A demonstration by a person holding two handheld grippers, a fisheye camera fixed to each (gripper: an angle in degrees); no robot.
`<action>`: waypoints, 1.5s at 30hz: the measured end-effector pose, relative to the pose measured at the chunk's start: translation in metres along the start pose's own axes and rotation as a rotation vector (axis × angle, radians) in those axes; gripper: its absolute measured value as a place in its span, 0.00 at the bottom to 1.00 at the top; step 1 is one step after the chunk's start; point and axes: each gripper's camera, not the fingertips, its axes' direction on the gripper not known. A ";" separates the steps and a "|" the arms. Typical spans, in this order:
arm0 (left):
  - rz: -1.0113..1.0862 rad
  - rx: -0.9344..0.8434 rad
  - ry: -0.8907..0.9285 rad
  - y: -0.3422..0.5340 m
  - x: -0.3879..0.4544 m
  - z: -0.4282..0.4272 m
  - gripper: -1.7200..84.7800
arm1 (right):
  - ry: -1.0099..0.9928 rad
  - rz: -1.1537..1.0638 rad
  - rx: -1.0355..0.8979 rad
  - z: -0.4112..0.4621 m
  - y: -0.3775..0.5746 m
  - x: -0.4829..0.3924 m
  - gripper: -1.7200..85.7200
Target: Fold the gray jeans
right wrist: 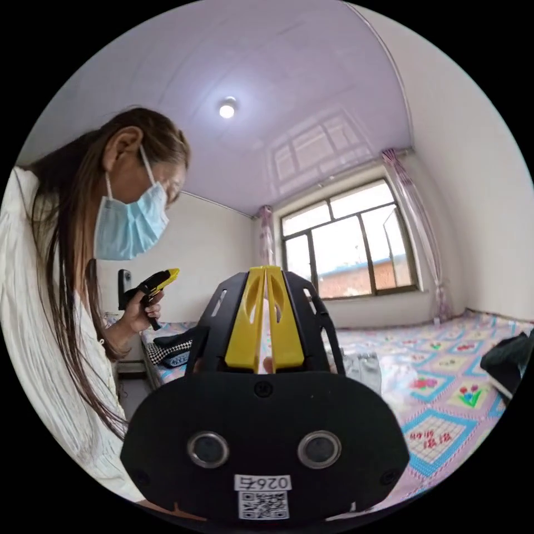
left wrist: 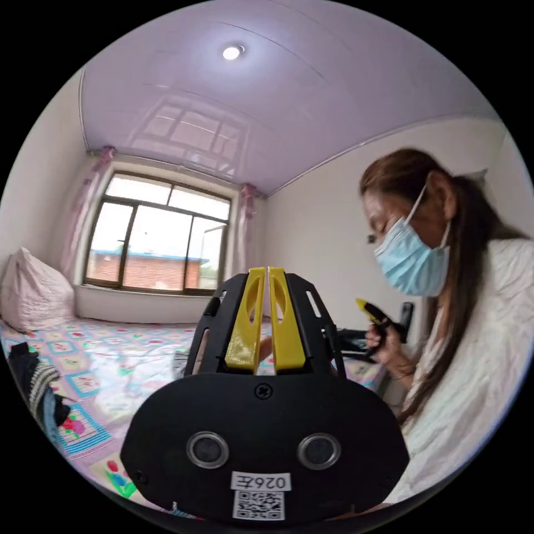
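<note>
My left gripper [left wrist: 267,271] points up over the bed with its yellow jaws shut and nothing between them. My right gripper [right wrist: 266,268] is raised the same way, jaws shut and empty. A pale grey piece of cloth [right wrist: 362,368], possibly the gray jeans, lies flat on the bedspread just past the right gripper; a strip of that grey cloth [left wrist: 179,362] peeks out beside the left gripper's body. The person [left wrist: 445,267] stands at the bedside. One hand holds the right gripper [left wrist: 371,311], the other the left gripper [right wrist: 158,282]. Neither gripper touches the cloth.
The bed [left wrist: 111,378] has a pink and blue patterned cover. A pile of dark and striped clothes [left wrist: 33,384] lies at one side, also dark clothes [right wrist: 509,356]. More dark garments [right wrist: 172,347] sit at the bed's end. A pillow [left wrist: 30,295] and window [left wrist: 158,245] lie beyond.
</note>
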 end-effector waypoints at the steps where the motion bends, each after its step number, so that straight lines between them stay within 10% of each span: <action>1: -0.038 0.007 0.140 -0.001 -0.003 -0.002 0.01 | -0.039 -0.046 0.029 -0.001 -0.006 -0.016 0.03; 6: -0.203 0.007 0.462 0.020 -0.026 0.010 0.01 | -0.305 0.075 0.013 0.024 0.002 -0.039 0.04; 12: -0.334 -0.493 -0.236 0.102 -0.046 0.044 0.12 | -0.270 0.183 -0.315 0.086 0.064 -0.061 0.01; 18: -0.624 -0.927 -0.201 0.230 -0.067 0.114 0.26 | -0.307 0.414 -0.627 0.129 0.179 -0.056 0.01; 25: -0.453 -1.375 -0.214 0.268 -0.062 0.195 0.03 | -0.370 0.519 -0.911 0.161 0.299 -0.030 0.01; 45: -0.713 -1.198 0.241 0.119 -0.216 0.153 0.11 | -0.141 0.452 -1.083 0.301 0.463 -0.054 0.01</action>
